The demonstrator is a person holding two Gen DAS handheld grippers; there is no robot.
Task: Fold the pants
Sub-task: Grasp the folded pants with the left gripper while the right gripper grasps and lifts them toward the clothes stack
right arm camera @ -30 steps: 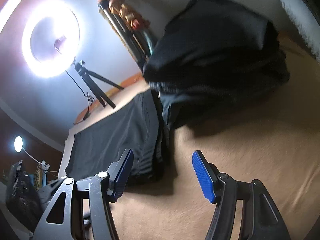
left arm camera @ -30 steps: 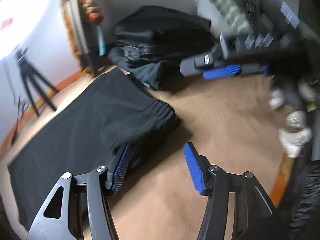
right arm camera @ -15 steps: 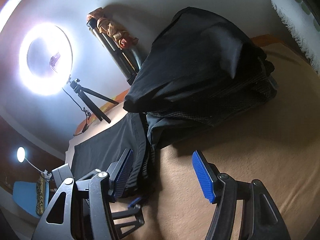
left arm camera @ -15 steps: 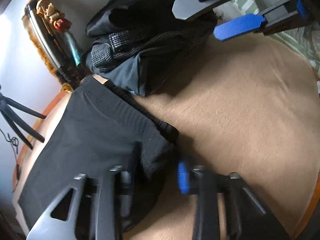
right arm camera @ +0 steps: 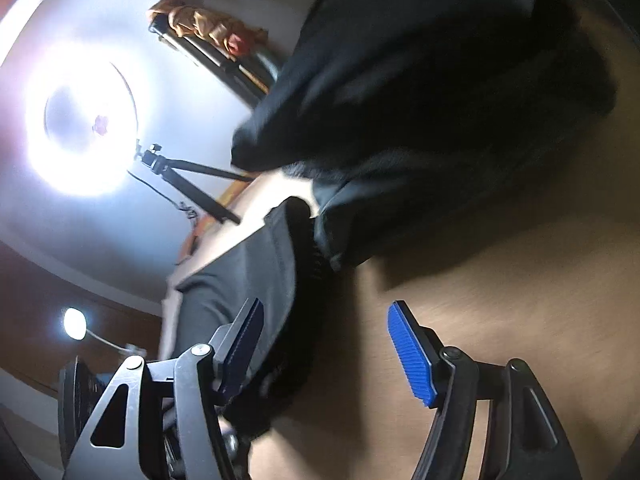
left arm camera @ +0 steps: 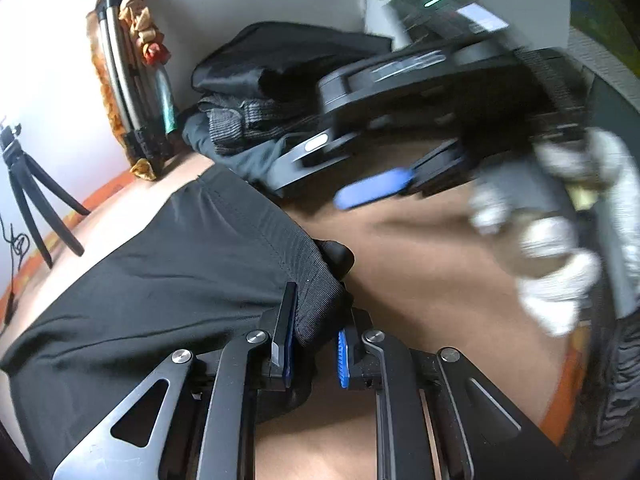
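Black pants (left arm camera: 160,280) lie flat on the tan surface (left arm camera: 420,280), waistband toward me. My left gripper (left arm camera: 314,340) is shut on the ribbed waistband corner (left arm camera: 316,308), lifted slightly. My right gripper (right arm camera: 326,344) is open, its left finger over the pants' (right arm camera: 248,280) waistband end, its right finger over bare tan surface (right arm camera: 480,280). It also shows blurred in the left wrist view (left arm camera: 372,194), above the far waistband corner, held by a white-gloved hand (left arm camera: 552,248).
A pile of dark clothes (left arm camera: 280,92) lies just beyond the waistband; it fills the top of the right wrist view (right arm camera: 440,80). A tripod (left arm camera: 32,196), a ring light (right arm camera: 80,128) and a bundle of poles (left arm camera: 132,92) stand by the wall. The orange surface edge (left arm camera: 560,400) runs at right.
My left gripper has closed on the waistband corner and raised it. My right gripper has swung down toward the far end of the waistband, still open.
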